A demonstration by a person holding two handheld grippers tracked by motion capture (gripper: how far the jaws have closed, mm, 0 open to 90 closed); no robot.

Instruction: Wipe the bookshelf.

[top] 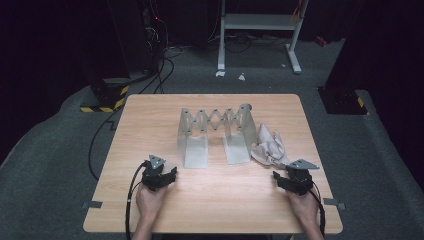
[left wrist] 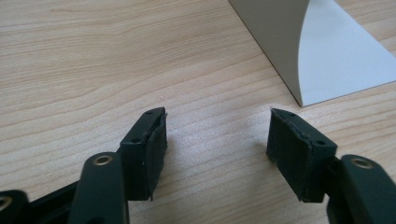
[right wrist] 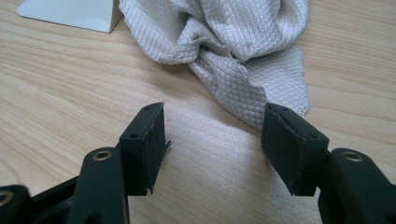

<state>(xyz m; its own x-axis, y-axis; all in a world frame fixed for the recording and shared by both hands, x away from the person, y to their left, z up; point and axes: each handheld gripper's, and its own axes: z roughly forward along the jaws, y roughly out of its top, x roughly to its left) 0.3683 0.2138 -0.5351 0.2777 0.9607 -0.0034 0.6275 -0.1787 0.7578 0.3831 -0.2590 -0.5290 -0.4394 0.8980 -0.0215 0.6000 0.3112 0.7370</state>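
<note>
Both the right gripper (right wrist: 215, 130) and left gripper (left wrist: 217, 133) gape empty, cloth (right wrist: 233, 51) edge just ahead.

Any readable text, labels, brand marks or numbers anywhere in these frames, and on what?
None can be read. The metal rack, the cloth, the wooden table and both tongs carry no visible lettering. The yellow-black hazard stripes on the floor stand base are a pattern, not text.

Dark room, grey carpet floor (top: 60, 150), white metal shelf frame (top: 260, 25), black-and-yellow-taped stands (top: 107, 97), trailing cables (top: 162, 70)
</note>
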